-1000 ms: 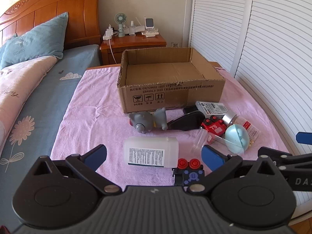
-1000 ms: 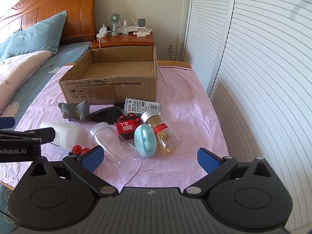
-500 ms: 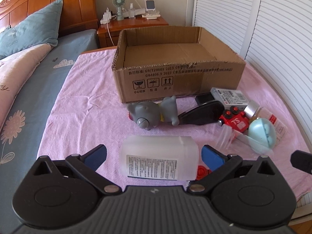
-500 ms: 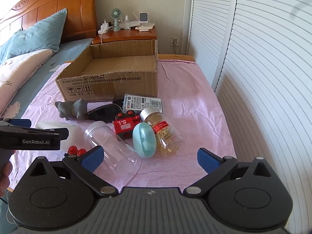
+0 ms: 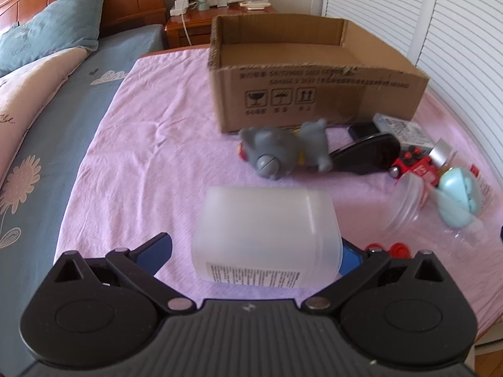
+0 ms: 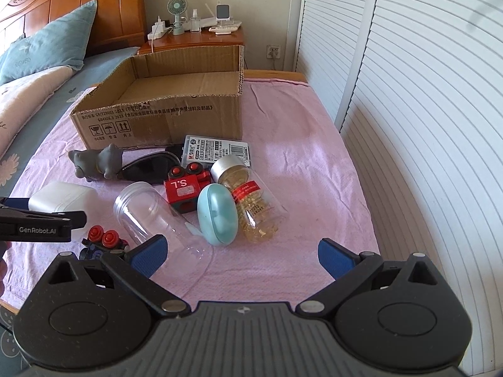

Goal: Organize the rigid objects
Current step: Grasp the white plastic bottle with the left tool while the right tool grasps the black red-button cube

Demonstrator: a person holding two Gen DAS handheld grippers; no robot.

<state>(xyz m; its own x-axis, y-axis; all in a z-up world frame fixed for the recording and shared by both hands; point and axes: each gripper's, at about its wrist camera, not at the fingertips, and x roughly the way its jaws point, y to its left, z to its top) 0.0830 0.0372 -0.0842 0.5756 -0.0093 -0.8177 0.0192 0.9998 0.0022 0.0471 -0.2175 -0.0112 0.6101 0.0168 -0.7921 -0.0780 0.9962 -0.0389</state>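
Left wrist view, left gripper (image 5: 254, 253) spread wide around a frosted white plastic bottle (image 5: 267, 232) lying on the pink cloth (image 5: 141, 144), grey elephant toy (image 5: 283, 150) beyond, open cardboard box (image 5: 314, 94) behind, right gripper (image 6: 240, 254) wide apart, holding nothing, near the clear jar (image 6: 157, 216).

setting: home bedroom. wooden headboard (image 6: 72, 9), blue pillow (image 6: 50, 37) and floral bedding (image 5: 34, 144) on the bed; nightstand (image 6: 201, 39) carrying a small desk fan (image 6: 176, 11) and chargers; white louvered closet doors (image 6: 424, 94).
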